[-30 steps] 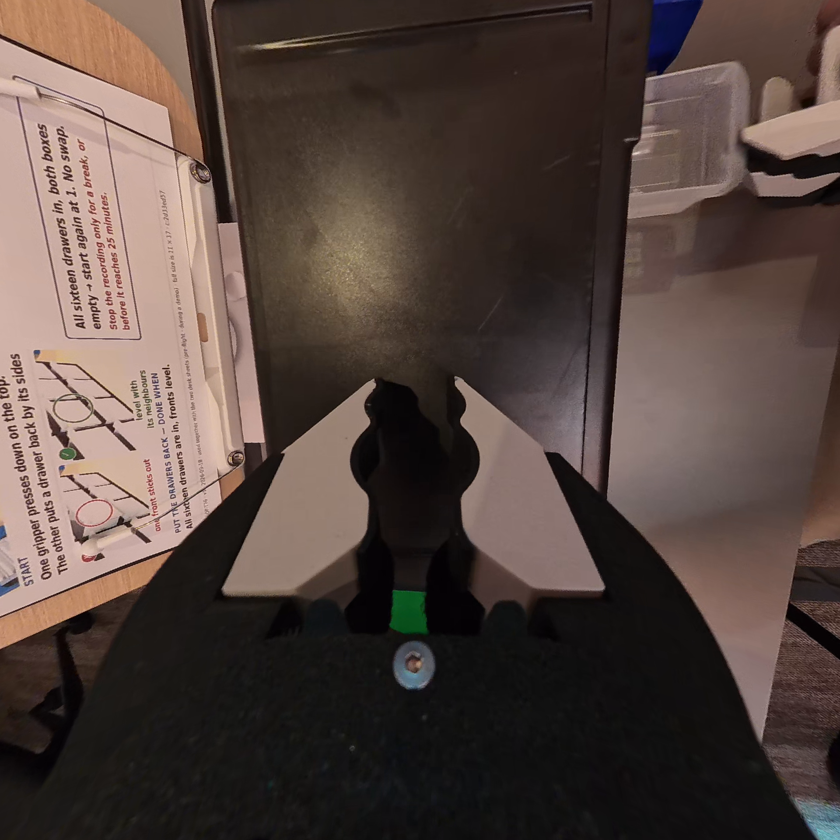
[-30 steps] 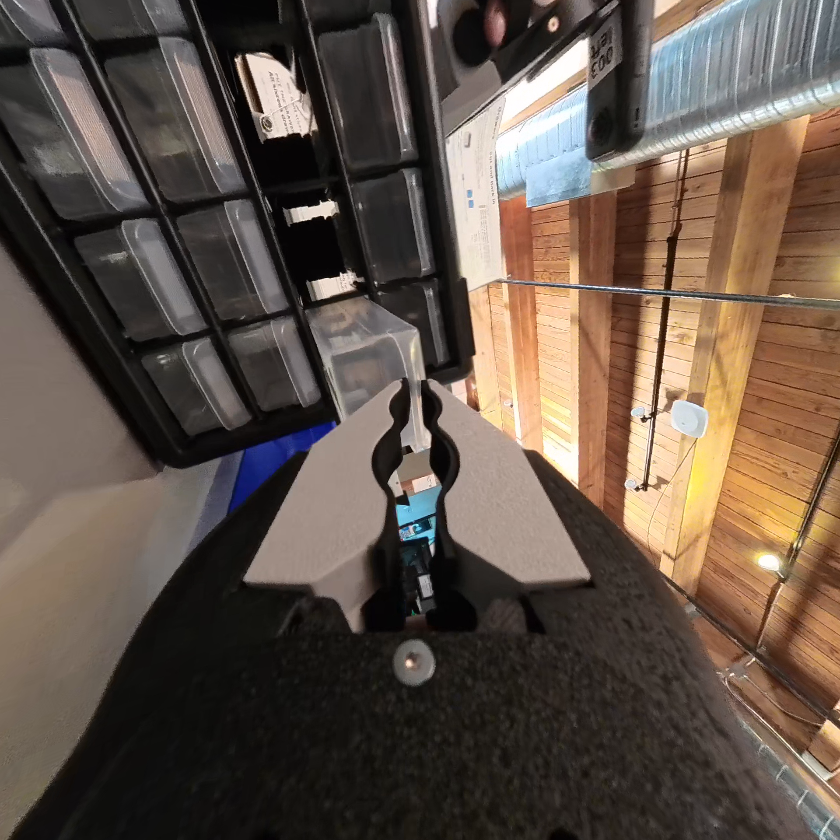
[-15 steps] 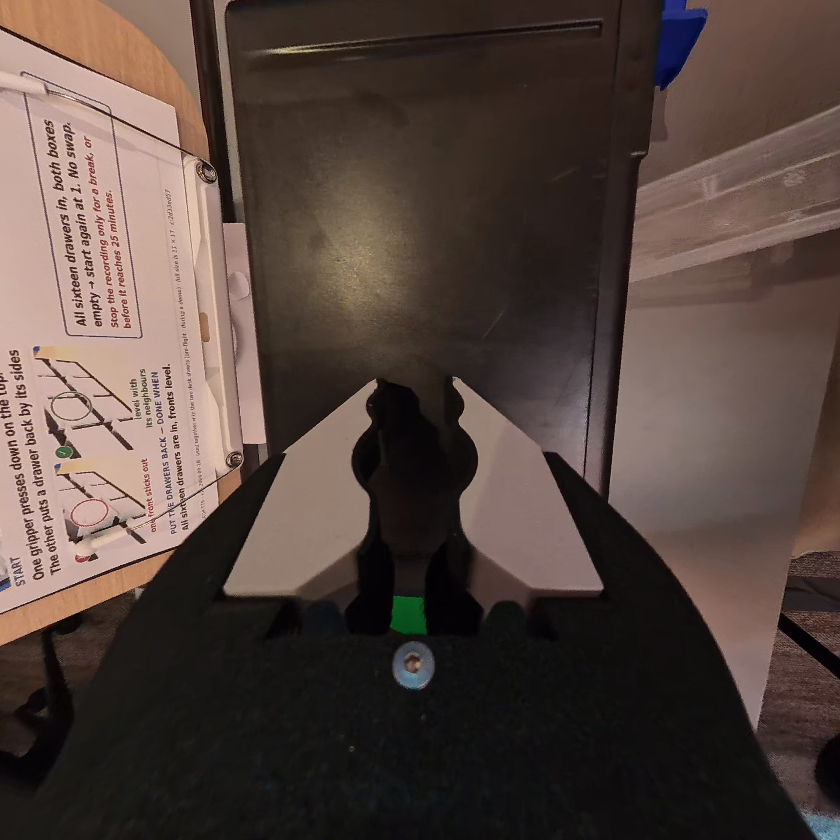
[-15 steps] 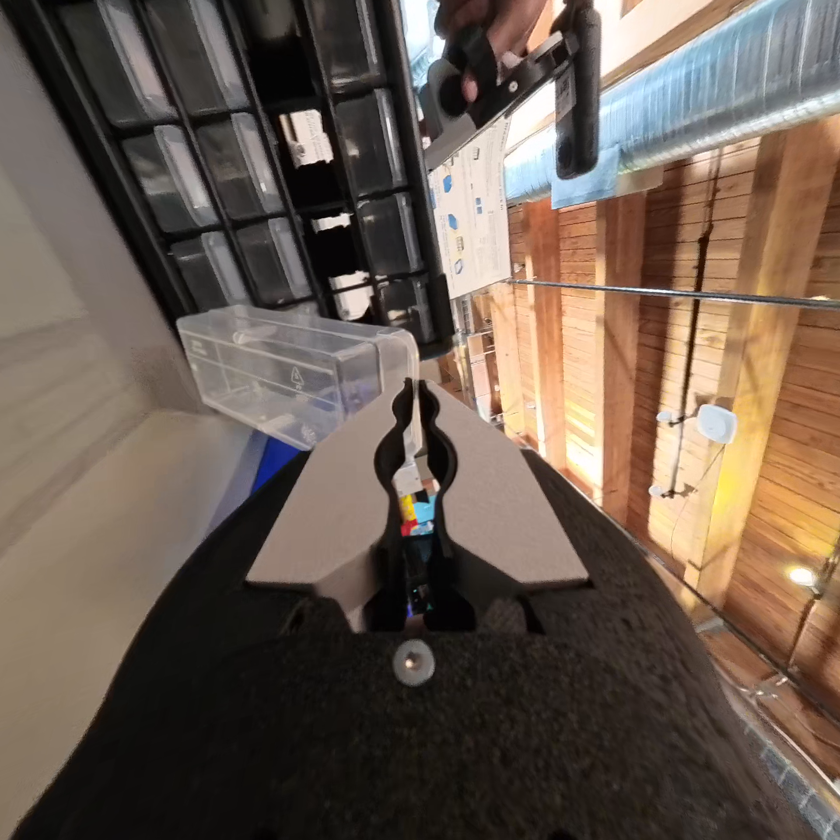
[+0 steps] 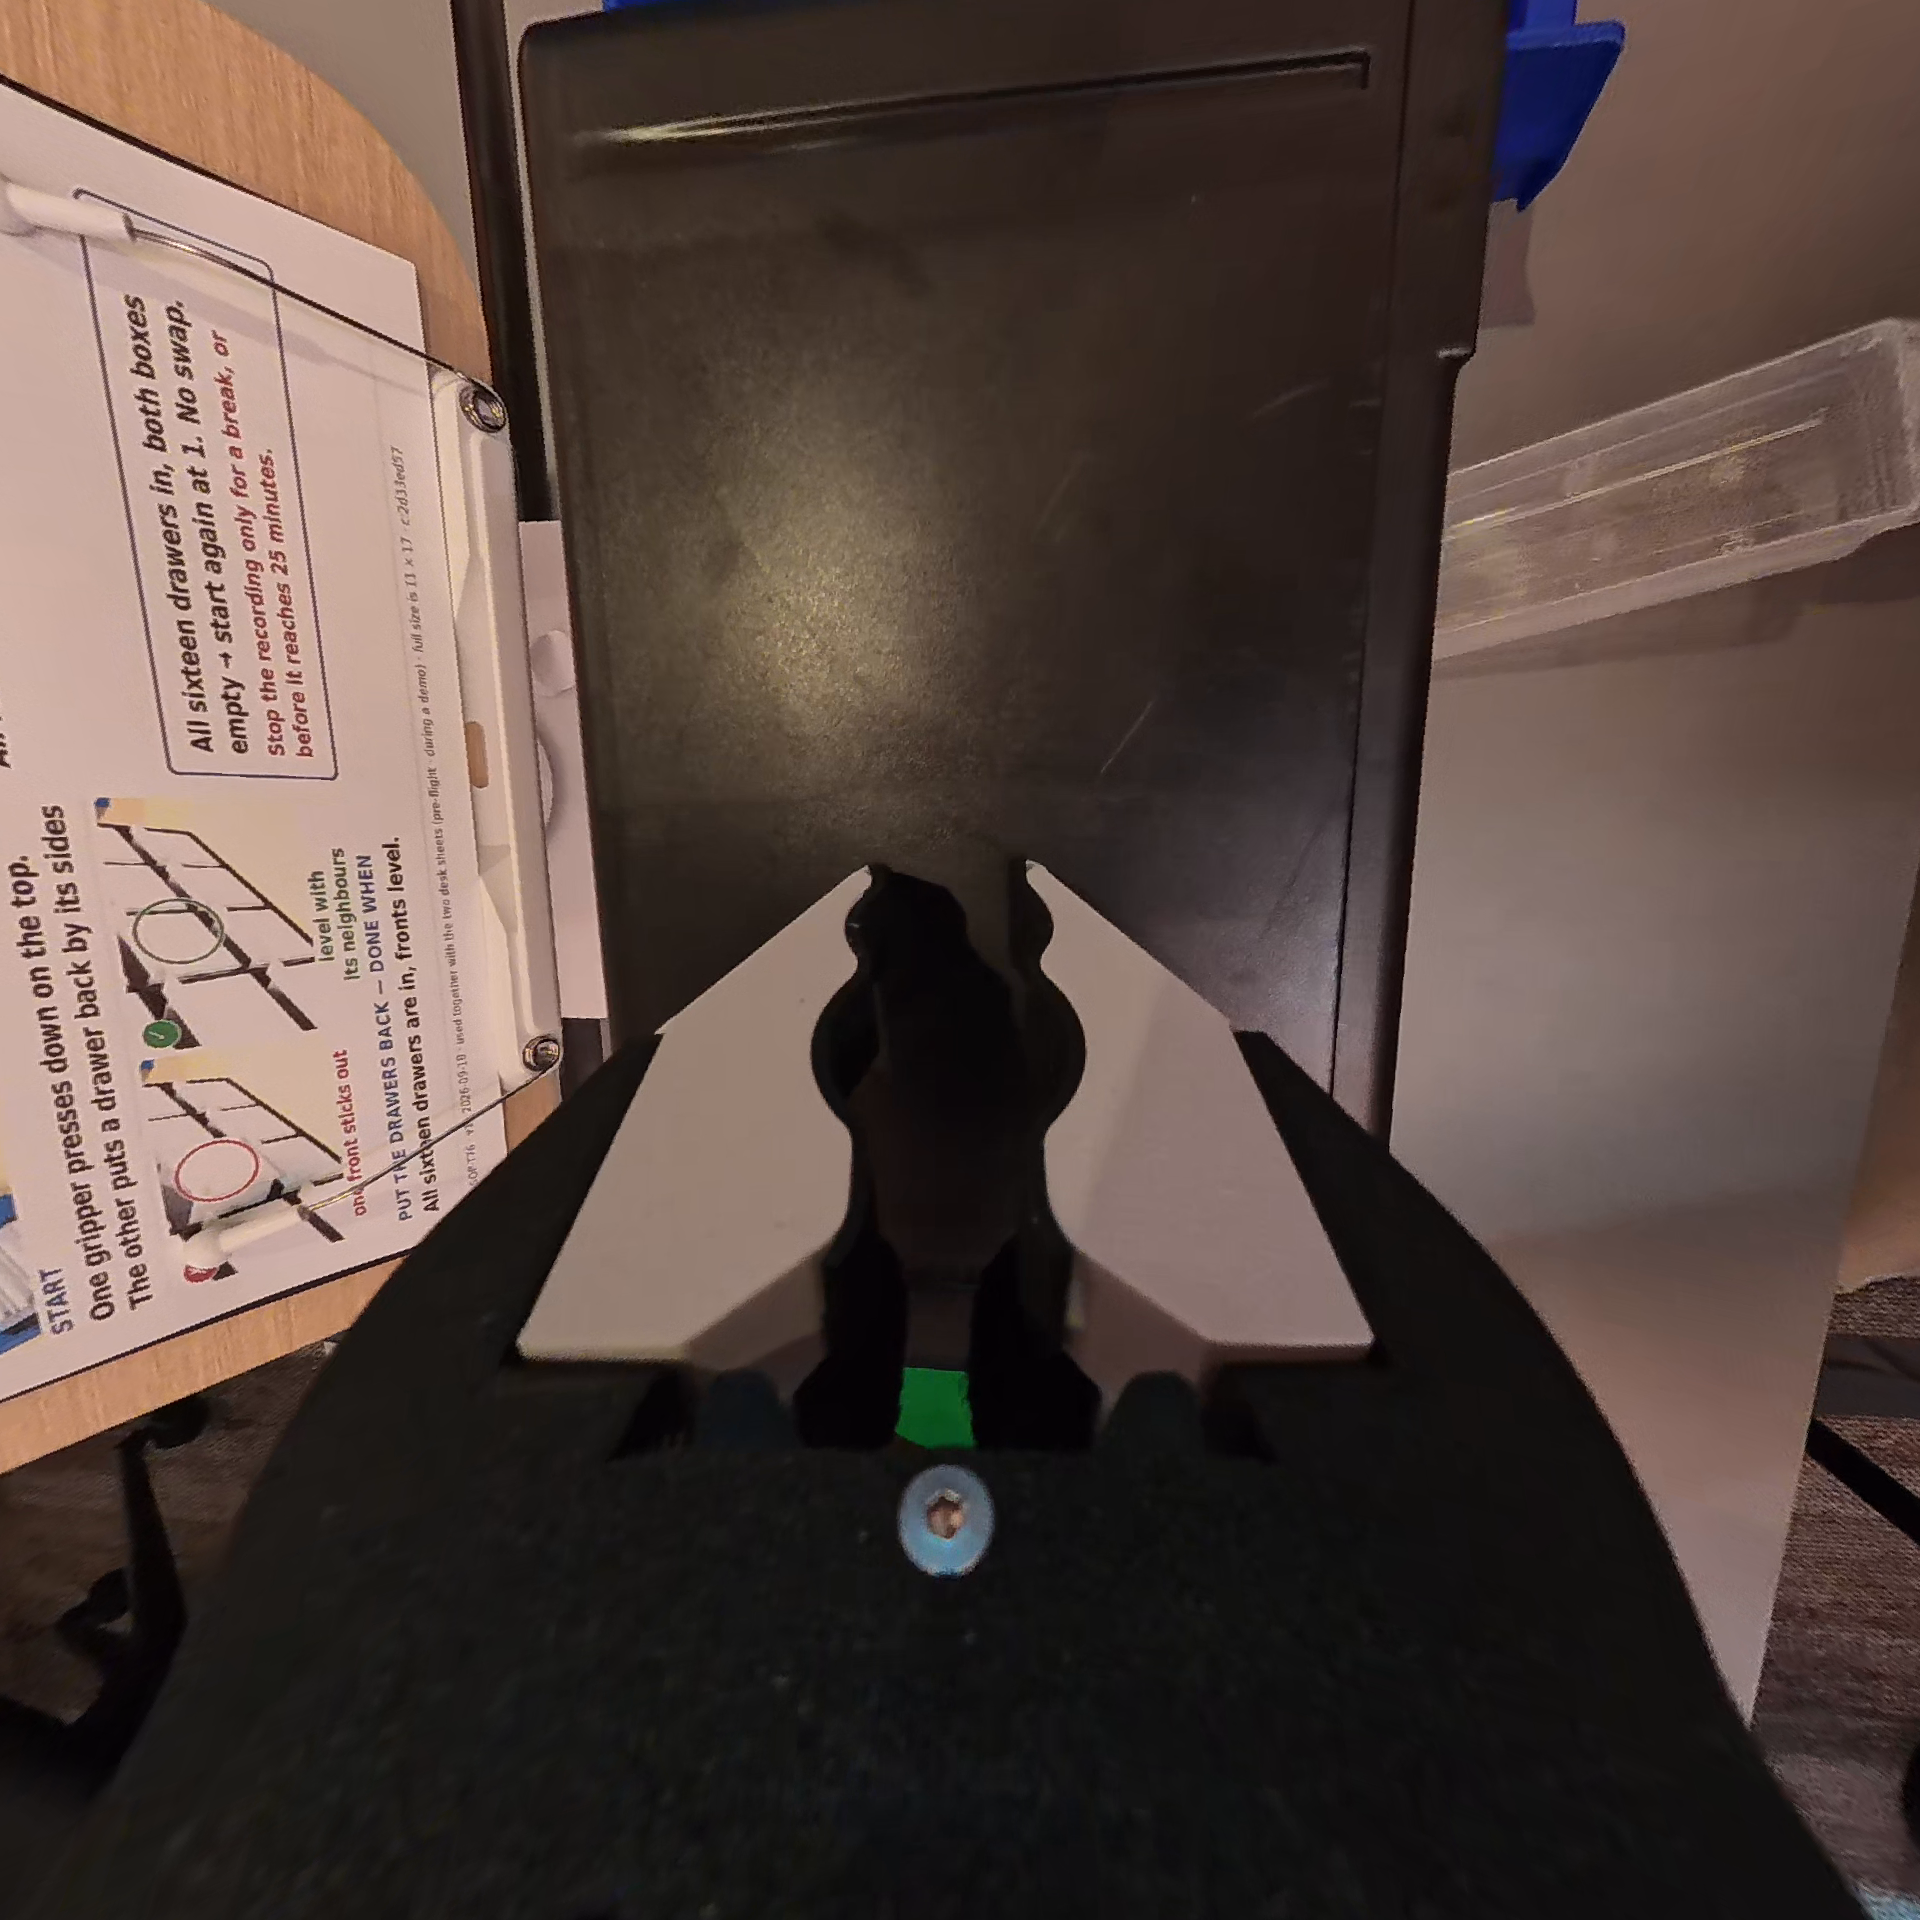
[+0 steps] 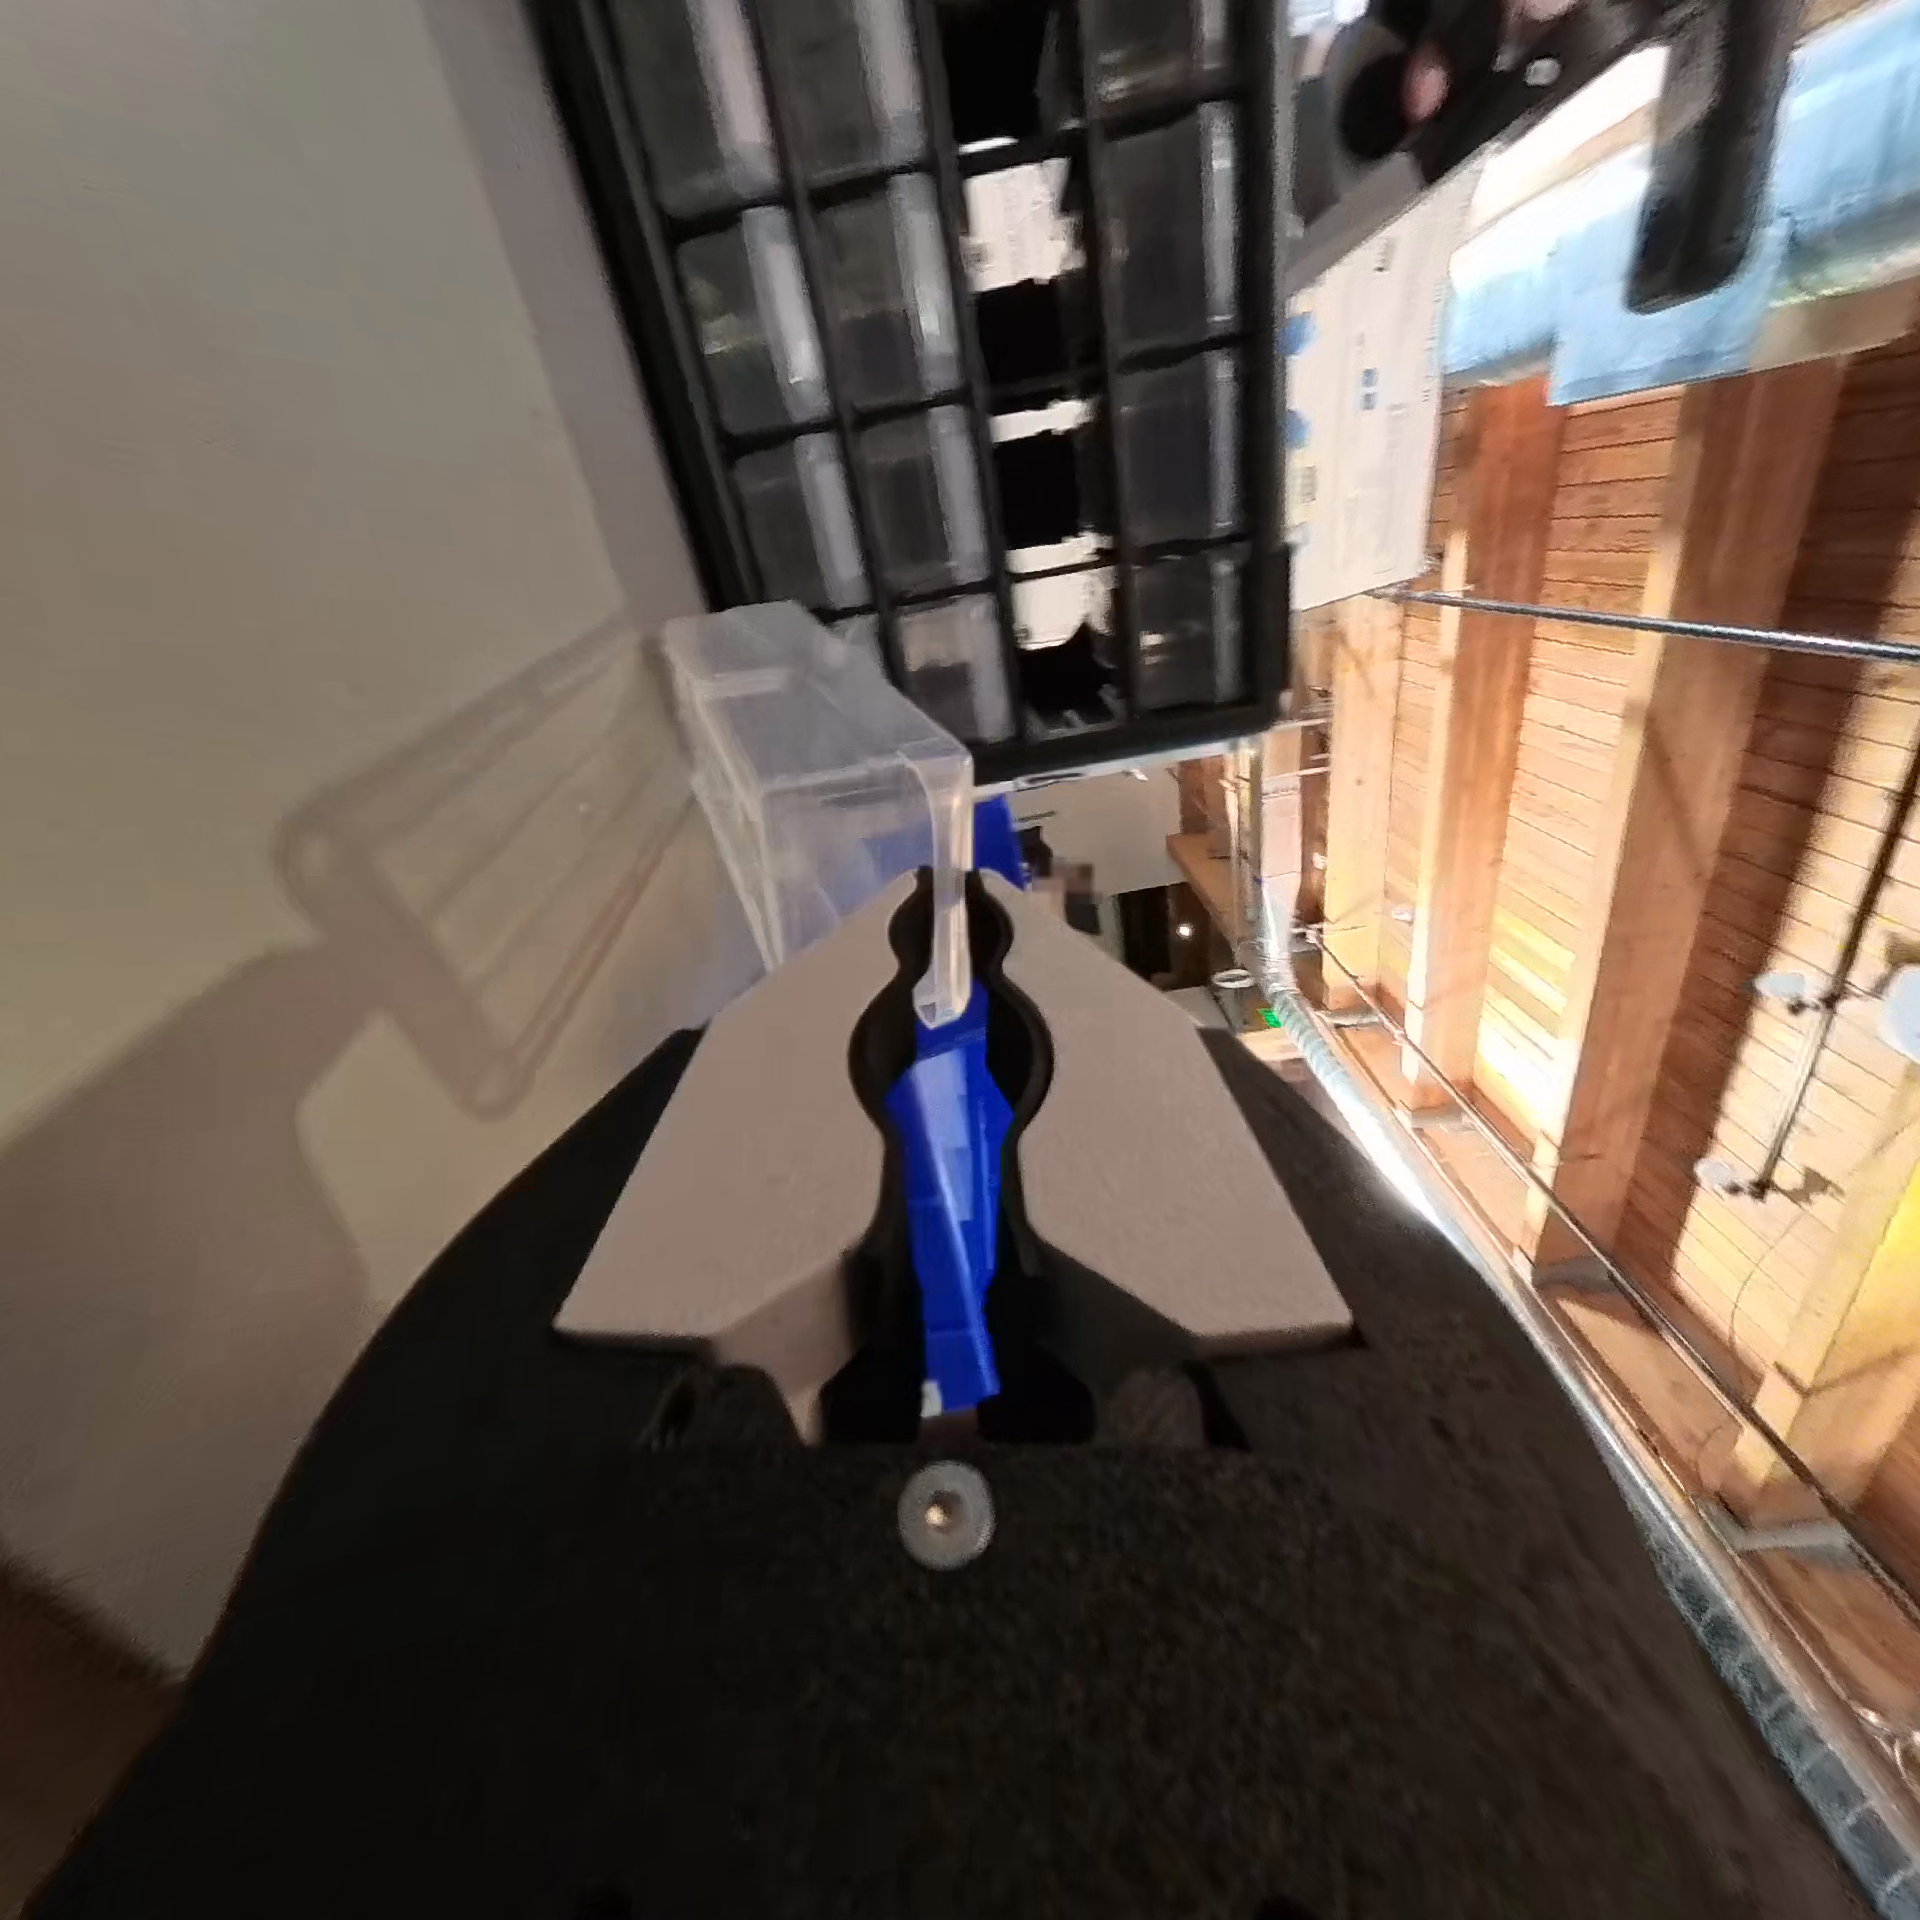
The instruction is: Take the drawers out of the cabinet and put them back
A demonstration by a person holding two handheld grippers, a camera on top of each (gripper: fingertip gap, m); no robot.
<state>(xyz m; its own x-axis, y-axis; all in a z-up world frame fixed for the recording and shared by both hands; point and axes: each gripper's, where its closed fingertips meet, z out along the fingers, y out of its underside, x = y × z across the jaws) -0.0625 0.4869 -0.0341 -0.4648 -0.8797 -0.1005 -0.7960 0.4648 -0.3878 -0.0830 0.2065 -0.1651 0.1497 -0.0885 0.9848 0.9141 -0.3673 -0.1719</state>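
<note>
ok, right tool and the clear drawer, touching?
Touching. The right wrist view shows the right tool shut on the front tab of the clear drawer, which runs between its two fingers.

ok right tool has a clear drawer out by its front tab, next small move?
Probably lower the clear drawer onto the white table and let go. The right tool is shut on its front tab, the drawer is fully clear of the black cabinet, and the left tool rests on the cabinet top.

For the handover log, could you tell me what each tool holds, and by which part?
The right tool grips the clear drawer by its front handle tab; the left tool holds nothing, resting on the black cabinet.
</note>
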